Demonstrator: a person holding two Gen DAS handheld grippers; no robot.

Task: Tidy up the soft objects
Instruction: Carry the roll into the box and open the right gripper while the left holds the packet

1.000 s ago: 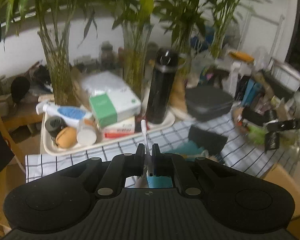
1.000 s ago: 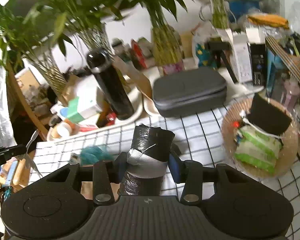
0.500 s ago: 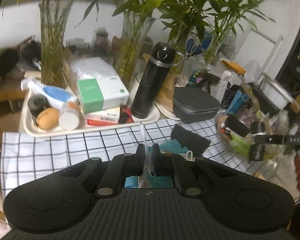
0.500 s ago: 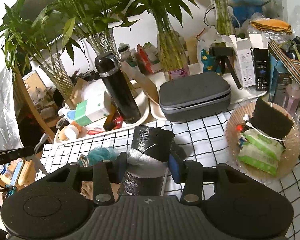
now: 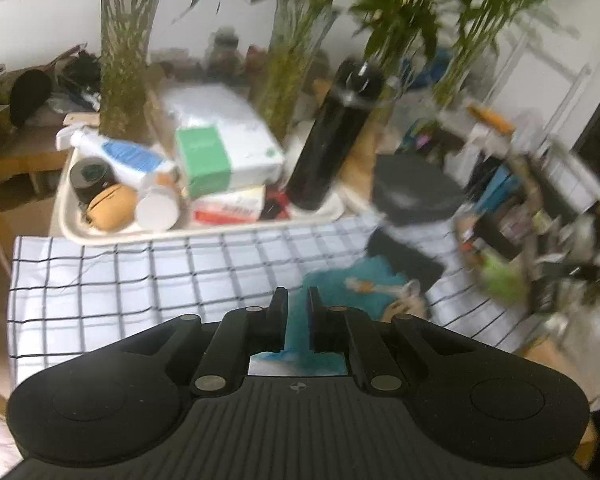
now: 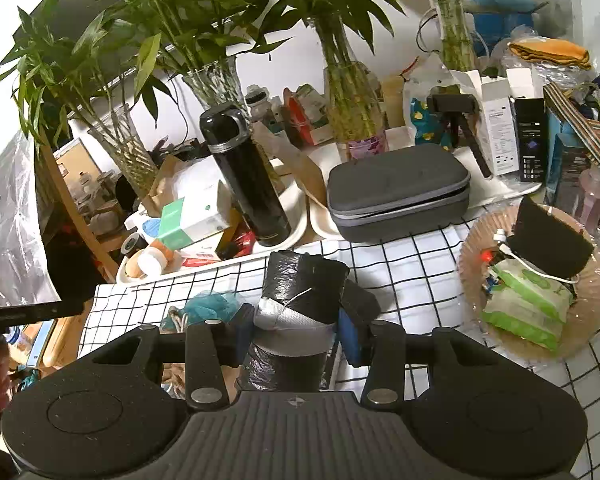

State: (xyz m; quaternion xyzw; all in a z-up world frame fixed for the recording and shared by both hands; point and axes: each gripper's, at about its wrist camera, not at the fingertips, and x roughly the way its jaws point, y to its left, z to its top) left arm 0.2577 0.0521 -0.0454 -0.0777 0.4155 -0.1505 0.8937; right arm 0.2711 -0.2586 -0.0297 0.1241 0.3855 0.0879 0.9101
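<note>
We see the right gripper (image 6: pixel 294 322) pinching a black bag roll (image 6: pixel 300 300), pads pressed on its grey band, above the checked cloth (image 6: pixel 404 264). The left gripper (image 5: pixel 298 308) has its jaws nearly together; the narrow gap shows only the teal pouf (image 5: pixel 360 286) lying behind on the cloth, nothing gripped that we can tell. A black pad (image 5: pixel 406 258) touches the pouf's far side. 1 flask (image 6: pixel 246 184) stands beyond the cloth.

Black flask (image 6: pixel 244 176) upright in white tray (image 6: pixel 296 216), frame centre-left, w/ green-white box (image 6: pixel 192 216) beside it. Grey zip case (image 6: pixel 398 190) right of centre. Bamboo in glass vases (image 6: pixel 348 112) across top. Checked cloth (image 6: pixel 412 264) below.
</note>
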